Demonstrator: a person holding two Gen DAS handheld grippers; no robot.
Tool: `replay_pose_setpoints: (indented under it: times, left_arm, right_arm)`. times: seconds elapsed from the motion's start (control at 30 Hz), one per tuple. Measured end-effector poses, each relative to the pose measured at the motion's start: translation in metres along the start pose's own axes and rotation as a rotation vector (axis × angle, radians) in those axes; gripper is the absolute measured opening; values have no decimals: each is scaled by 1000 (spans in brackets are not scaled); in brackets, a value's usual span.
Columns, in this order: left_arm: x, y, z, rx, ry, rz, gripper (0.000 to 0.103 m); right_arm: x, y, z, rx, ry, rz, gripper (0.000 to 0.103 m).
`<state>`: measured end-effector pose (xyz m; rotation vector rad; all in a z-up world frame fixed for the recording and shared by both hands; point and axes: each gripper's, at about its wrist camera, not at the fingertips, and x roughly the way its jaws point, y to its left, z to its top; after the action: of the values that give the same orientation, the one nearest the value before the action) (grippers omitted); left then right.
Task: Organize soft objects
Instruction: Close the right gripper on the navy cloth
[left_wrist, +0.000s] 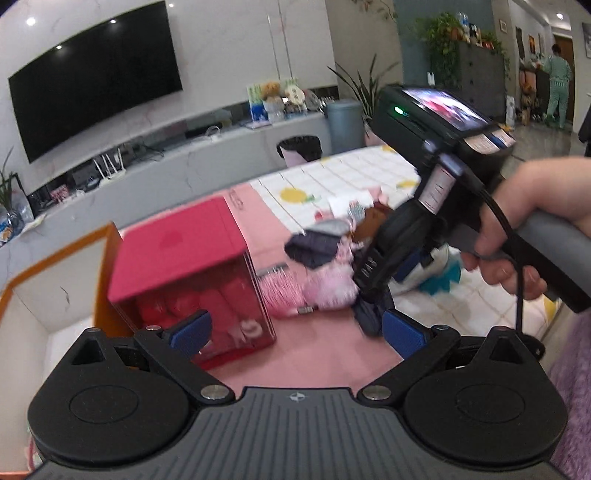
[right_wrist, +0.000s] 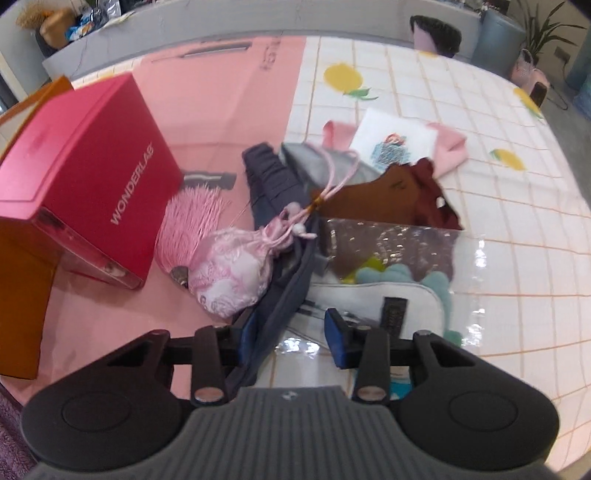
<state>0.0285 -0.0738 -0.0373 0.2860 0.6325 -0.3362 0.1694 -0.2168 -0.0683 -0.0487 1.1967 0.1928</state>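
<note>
The right gripper (right_wrist: 291, 338), pointing steeply down, has its jaws partly apart astride a dark navy garment (right_wrist: 280, 280), not visibly pinching it, probably to lift it from the pile. At ten o'clock a pink tasselled pouch (right_wrist: 229, 269) lies against the garment, crowding it. Farther left stands a red WONDERLAB box (right_wrist: 88, 177). The left gripper (left_wrist: 295, 332) hovers wide open, holding nothing.

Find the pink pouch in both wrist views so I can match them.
Left wrist: pink pouch right of centre, behind the right gripper.
Right wrist: pink pouch left of centre, against the navy cloth.
Shared landmark: red box left of it.
</note>
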Motion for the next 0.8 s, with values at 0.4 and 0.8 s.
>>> replay_pose_setpoints:
  times: [0.4,0.8]
  left_arm:
    - [-1,4,-19,-4,108,10,103]
    - [-10,-2,-24,47,111,-3,103]
  right_arm:
    - [-19,1,-26,-68,-26,-71,1]
    - [-47,-20,-45,137,-108,-51,85]
